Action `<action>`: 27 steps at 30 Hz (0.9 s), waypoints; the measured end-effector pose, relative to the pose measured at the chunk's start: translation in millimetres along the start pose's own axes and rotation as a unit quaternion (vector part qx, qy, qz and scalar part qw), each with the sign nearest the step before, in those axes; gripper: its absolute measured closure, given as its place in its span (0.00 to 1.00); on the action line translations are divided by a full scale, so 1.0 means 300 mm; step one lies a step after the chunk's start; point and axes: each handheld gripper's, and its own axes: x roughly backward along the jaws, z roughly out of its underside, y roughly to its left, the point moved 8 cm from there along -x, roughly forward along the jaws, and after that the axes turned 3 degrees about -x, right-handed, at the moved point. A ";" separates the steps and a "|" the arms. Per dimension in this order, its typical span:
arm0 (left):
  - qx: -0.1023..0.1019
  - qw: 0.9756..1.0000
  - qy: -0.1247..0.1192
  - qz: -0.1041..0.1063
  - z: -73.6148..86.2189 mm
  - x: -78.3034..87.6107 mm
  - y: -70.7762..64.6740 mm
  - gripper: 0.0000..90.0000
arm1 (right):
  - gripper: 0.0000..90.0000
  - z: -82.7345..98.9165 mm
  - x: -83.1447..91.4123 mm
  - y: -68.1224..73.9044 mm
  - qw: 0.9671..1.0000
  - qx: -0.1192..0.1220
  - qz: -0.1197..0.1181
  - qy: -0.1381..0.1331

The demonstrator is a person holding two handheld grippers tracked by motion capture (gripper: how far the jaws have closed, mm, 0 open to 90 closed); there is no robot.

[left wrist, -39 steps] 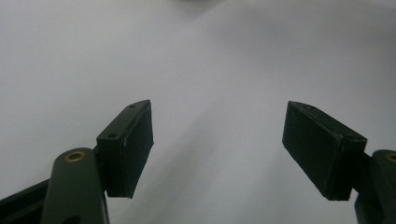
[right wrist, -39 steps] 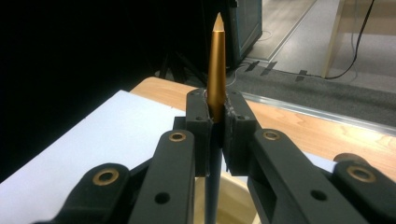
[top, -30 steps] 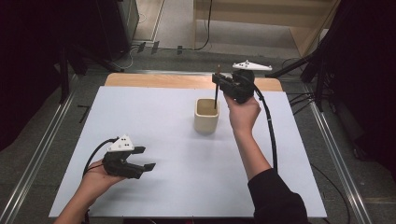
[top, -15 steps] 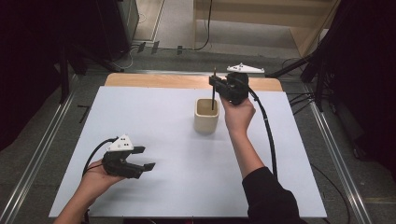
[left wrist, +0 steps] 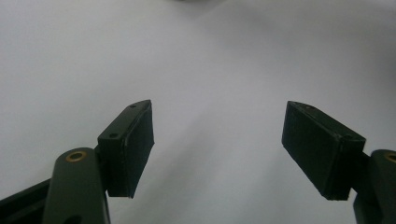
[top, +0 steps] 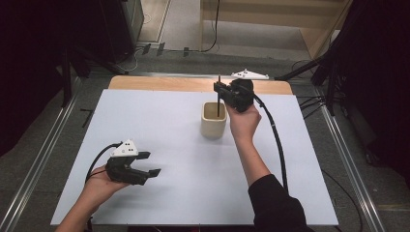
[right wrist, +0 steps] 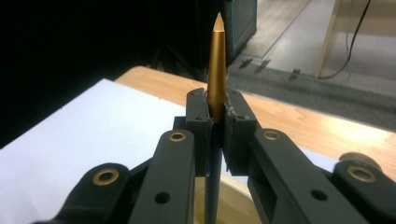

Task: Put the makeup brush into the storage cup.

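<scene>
Since a second ago the right gripper [top: 218, 90] has shifted a little toward the far edge of the table [top: 159, 125] and now sits directly over the cup [top: 213, 119], where before it stood off to the cup's right and slightly nearer the person; the pen [top: 219, 99] has come with it, and its lower part now hangs within the cup's mouth. The left gripper [top: 151, 168] has not changed: it rests low over the near left part of the white sheet [top: 169, 145], its jaws well apart with nothing between them, as the left gripper view shows against bare sheet. The right gripper's jaws are pressed together on the pen, clamping it about the middle. In the right gripper view the pen [right wrist: 215, 74] stands upright, its long axis vertical, its gold tapered end pointing up above the jaws and its darker barrel running down below them toward the cup's pale rim [right wrist: 243, 189]. In the high view the pen reads as a thin dark line, a short end rising above the gripper and the rest dropping into the cup. Whether its lower tip touches the cup's bottom cannot be told. The cup stands upright on the sheet, toward the far middle of the table.
</scene>
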 end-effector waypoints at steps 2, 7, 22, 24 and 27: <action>0.000 1.000 0.000 0.000 0.000 0.000 0.000 0.29 | 0.92 0.012 -0.003 -0.004 1.000 -0.005 -0.001 0.002; 0.000 1.000 0.000 0.000 0.000 -0.001 0.000 0.29 | 0.92 0.038 -0.008 -0.013 1.000 -0.007 0.000 0.008; 0.000 1.000 0.002 0.002 0.000 -0.003 -0.001 0.29 | 0.92 0.077 -0.024 -0.009 1.000 -0.005 -0.003 0.017; 0.000 1.000 0.002 0.002 0.000 -0.003 -0.001 0.29 | 0.92 0.081 -0.026 -0.006 1.000 -0.002 -0.002 0.018; 0.000 1.000 0.002 0.001 0.000 -0.002 0.000 0.29 | 0.92 0.089 -0.030 -0.002 1.000 -0.002 -0.004 0.020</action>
